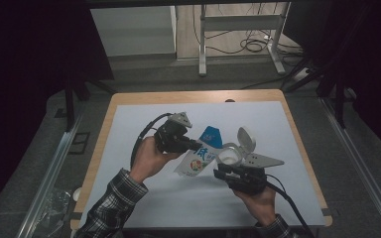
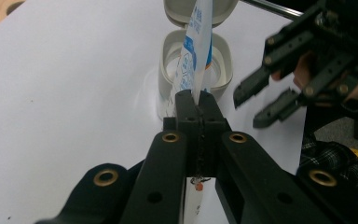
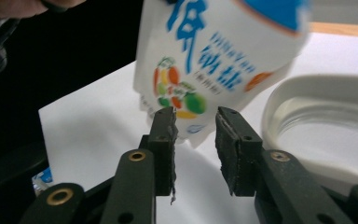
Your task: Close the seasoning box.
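A white pouch (image 1: 198,157) with blue lettering and a vegetable picture hangs tilted over the white sheet, and my left gripper (image 1: 194,146) is shut on its edge. In the left gripper view the jaws (image 2: 196,95) pinch the pouch (image 2: 198,42) edge-on. Beyond it stands a white jar (image 2: 168,60) with its flip lid (image 2: 179,9) open. My right gripper (image 1: 222,173) sits just below the jar (image 1: 229,156). Its jaws (image 3: 196,116) stand apart, with the pouch's (image 3: 214,60) lower corner just beyond the tips and not pressed. It also appears open in the left gripper view (image 2: 261,100).
A white sheet (image 1: 144,124) covers the wooden table (image 1: 110,110), whose edge shows on the left and at the back. The jar's lid (image 1: 246,138) stands upright behind it. Beyond the table stands a metal frame (image 1: 203,44) with cables on the floor.
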A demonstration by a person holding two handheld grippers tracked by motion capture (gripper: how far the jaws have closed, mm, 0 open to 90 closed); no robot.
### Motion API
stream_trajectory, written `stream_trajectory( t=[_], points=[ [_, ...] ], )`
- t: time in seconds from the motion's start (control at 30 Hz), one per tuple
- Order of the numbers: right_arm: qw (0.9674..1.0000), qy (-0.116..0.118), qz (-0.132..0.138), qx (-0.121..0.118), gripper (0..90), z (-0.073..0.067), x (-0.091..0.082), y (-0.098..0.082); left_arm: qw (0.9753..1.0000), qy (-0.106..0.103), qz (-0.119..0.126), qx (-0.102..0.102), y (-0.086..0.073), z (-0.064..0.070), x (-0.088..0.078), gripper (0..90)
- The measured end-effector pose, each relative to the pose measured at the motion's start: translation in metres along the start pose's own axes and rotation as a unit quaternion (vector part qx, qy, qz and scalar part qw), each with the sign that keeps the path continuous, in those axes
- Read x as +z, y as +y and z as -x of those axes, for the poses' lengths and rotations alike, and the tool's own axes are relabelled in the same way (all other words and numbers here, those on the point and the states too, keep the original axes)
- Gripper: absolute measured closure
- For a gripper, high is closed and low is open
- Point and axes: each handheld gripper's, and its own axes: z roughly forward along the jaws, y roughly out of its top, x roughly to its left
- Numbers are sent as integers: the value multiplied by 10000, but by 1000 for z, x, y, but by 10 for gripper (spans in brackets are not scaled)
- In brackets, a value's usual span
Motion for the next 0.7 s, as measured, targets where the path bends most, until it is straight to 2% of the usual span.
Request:
stream_trajectory(
  t=[0.07, 0.17, 0.4, 0.53, 0.7],
  points=[
    [10000, -25, 8, -19, 659, 1, 0, 2, 10000, -5, 30, -14, -2, 0, -2, 900],
    [9999, -144, -5, -93, 597, 5, 0, 13, 10000, -19, 52, -18, -5, 1, -6, 900],
    [9994, -246, -64, -213, 489, 10, 11, 28, 10000, -44, 89, 10, -17, 2, -13, 900],
    [9994, -147, -90, -290, 447, 12, 20, 35, 9999, -54, 70, 62, -21, 3, -17, 900],
    [9992, 144, -135, -338, 447, 15, 33, 41, 9999, -77, 81, 116, -25, 4, -20, 900]
  ],
)
